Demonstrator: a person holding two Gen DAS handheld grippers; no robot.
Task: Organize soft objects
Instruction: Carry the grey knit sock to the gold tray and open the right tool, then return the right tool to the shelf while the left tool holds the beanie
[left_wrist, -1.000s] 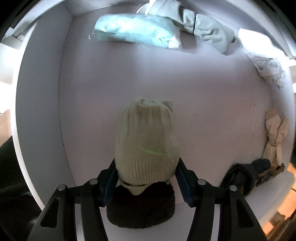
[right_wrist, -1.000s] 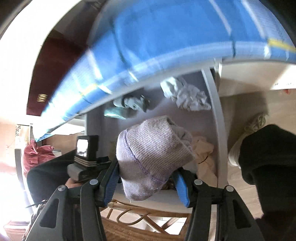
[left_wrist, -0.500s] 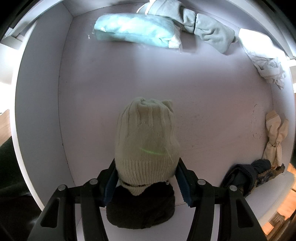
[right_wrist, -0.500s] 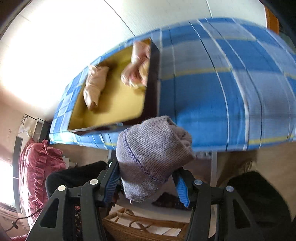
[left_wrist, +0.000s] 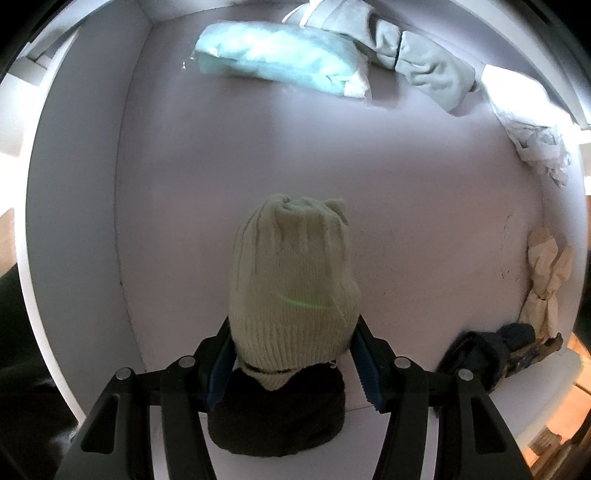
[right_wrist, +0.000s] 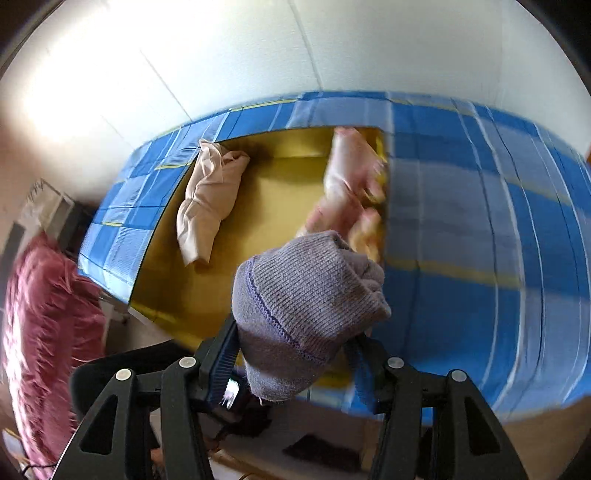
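— The lilac knit hat (right_wrist: 306, 306), where is it now?

— Clamped between the fingers of my right gripper (right_wrist: 291, 354), low in the right wrist view. One second ago the white drawer was behind it; now I see the yellow tray (right_wrist: 280, 192) on the blue checked cloth (right_wrist: 480, 206). So I carried it up from the drawer, and I judge it goes into that tray, beside the rolled beige cloth (right_wrist: 210, 203) and the pink bundle (right_wrist: 347, 181).

— Which way does it point?

— Its long axis runs away from my fingers, the crown tilted up and to the right, toward the tray.

— And your left gripper (left_wrist: 291, 354)?

— It squeezes the cream knit beanie (left_wrist: 295, 288), crown pointing away, above a dark hat (left_wrist: 277, 417). It has hardly changed. Farther in the white drawer (left_wrist: 74, 221) lie a pale blue packet (left_wrist: 273, 59) and grey gloves (left_wrist: 424, 66).
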